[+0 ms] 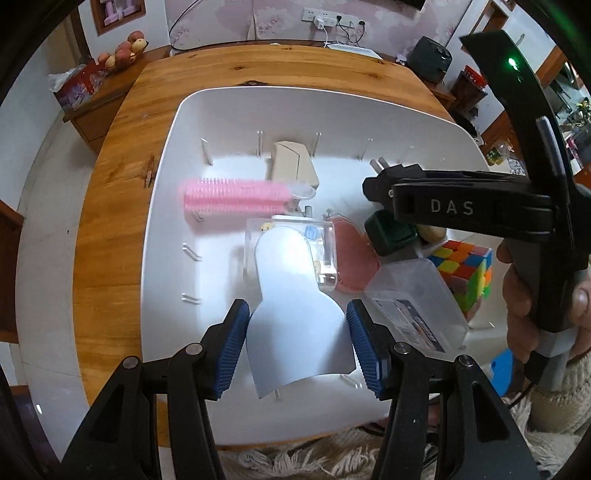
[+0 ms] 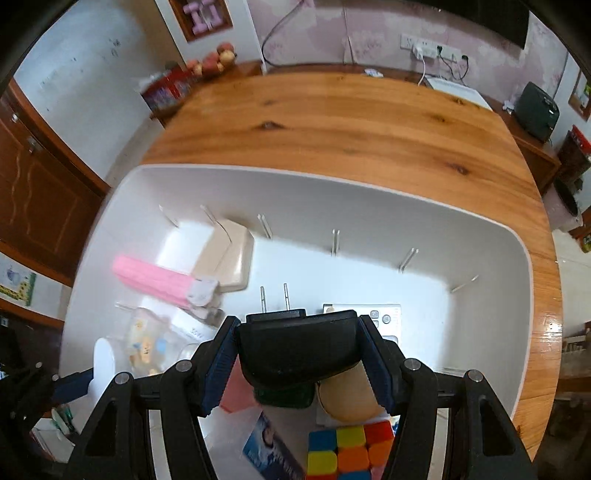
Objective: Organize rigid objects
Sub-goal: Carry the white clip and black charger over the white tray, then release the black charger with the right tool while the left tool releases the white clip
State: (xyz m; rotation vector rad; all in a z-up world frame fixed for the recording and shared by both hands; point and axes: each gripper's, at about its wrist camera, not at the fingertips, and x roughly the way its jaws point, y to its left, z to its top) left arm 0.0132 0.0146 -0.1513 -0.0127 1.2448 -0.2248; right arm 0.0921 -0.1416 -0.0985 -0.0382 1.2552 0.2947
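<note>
My left gripper (image 1: pixel 297 347) is shut on a white flat scraper-like piece (image 1: pixel 291 299) and holds it over the white bin (image 1: pixel 162 206). My right gripper (image 2: pixel 297 365) is shut on a black plug adapter (image 2: pixel 295 347) with two metal prongs, held above the bin (image 2: pixel 480 332); it also shows in the left wrist view (image 1: pixel 391 181). Inside the bin lie a pink bristle brush (image 1: pixel 229 195), a beige box (image 1: pixel 291 162), a clear case (image 1: pixel 325 251), a colour cube (image 1: pixel 469 273), a pink pouch (image 1: pixel 354 258) and a clear lidded box (image 1: pixel 417 310).
The bin sits on a wooden table (image 2: pixel 332 122). A dark green block (image 1: pixel 388 232) and a tan round object (image 2: pixel 347 398) lie in the bin near the cube (image 2: pixel 343 450). A side cabinet with fruit (image 1: pixel 125 51) stands at the far left. A wall socket (image 1: pixel 325 16) is behind.
</note>
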